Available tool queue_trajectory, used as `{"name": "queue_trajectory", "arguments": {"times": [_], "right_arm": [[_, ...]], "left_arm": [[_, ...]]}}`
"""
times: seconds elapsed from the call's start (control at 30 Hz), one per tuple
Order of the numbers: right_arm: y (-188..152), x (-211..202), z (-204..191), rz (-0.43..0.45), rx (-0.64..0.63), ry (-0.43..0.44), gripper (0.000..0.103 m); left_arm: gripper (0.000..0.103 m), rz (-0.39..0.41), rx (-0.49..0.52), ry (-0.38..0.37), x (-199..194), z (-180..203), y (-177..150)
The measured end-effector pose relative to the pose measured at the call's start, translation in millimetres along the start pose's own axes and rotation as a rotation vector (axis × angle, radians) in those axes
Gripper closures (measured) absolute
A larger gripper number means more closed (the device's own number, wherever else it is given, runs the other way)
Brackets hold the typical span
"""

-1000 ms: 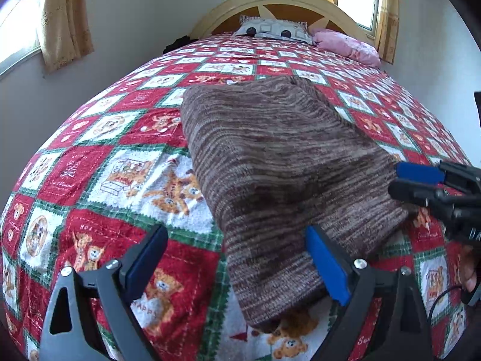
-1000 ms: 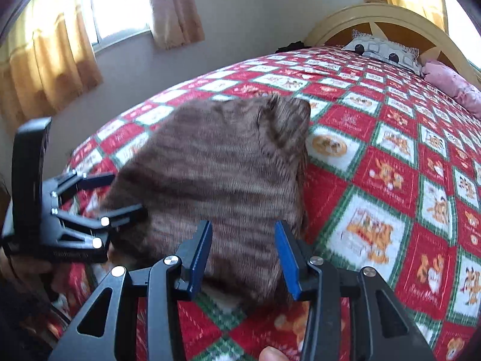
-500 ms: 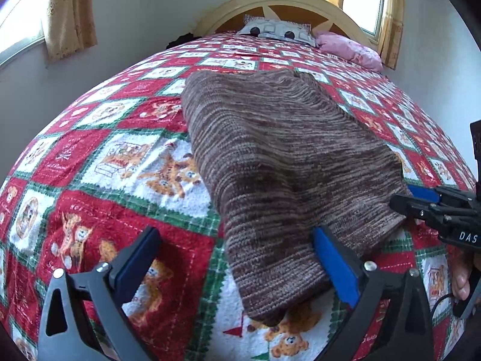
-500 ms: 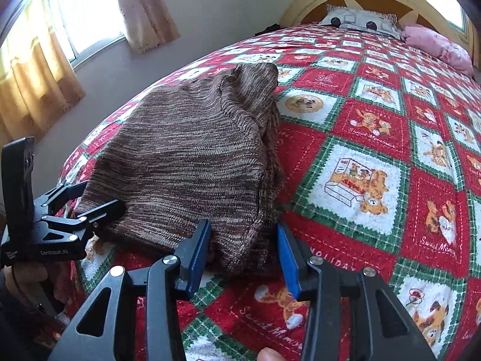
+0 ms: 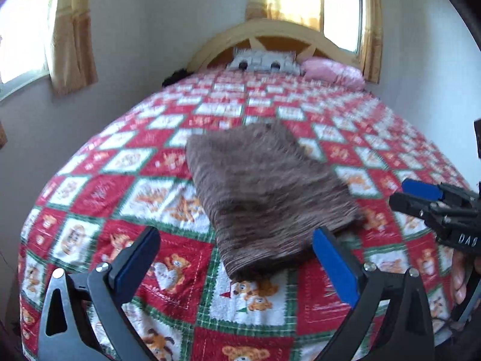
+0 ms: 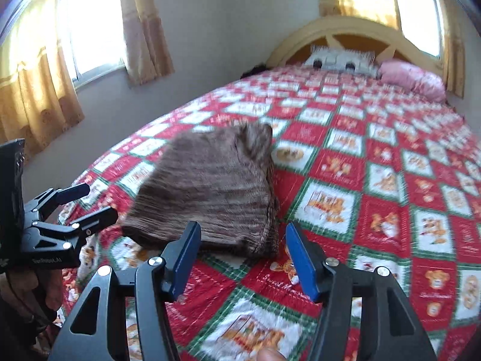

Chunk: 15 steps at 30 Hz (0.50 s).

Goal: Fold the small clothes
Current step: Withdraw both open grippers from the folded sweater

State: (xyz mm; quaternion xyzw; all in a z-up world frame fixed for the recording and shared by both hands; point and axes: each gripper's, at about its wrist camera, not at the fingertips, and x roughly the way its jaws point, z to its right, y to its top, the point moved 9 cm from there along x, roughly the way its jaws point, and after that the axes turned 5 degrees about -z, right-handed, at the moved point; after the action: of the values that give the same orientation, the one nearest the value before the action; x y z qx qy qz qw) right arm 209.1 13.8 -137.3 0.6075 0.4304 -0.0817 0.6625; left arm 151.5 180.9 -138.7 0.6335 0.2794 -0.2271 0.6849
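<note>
A brown knitted garment [image 5: 264, 192] lies folded into a thick rectangle on the red, green and white patchwork bedspread [image 5: 126, 198]; it also shows in the right wrist view [image 6: 210, 189]. My left gripper [image 5: 237, 258] is open and empty, just short of the garment's near edge. My right gripper [image 6: 240, 255] is open and empty, in front of the garment's near right corner. Each gripper shows in the other's view: the right one [image 5: 421, 198] at the right edge, the left one [image 6: 87, 201] at the left edge. Neither touches the garment.
A wooden headboard [image 5: 270, 33] stands at the far end with a grey patterned pillow [image 5: 264, 61] and a pink pillow [image 5: 333, 73]. Curtained windows [image 6: 90, 27] line the left wall. A dark object [image 5: 176, 76] lies at the bed's far left corner.
Both grippers have pulled back and up from the garment, so it looks smaller and farther. The garment lies as before. Both stay open.
</note>
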Motion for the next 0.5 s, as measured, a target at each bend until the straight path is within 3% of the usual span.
{"name": "queue_trajectory", "arguments": {"times": [0.23,0.5], "right_arm": [[11,-49,-18,0.102,-0.043,-0.031,0.043],[14,-70,-15,0.148,-0.035,-0.062,0.043]], "left_arm": [[0.0,0.112,-0.006,-0.029,-42,10,26],[0.0,0.156,0.005,-0.037,-58,19,30]]}}
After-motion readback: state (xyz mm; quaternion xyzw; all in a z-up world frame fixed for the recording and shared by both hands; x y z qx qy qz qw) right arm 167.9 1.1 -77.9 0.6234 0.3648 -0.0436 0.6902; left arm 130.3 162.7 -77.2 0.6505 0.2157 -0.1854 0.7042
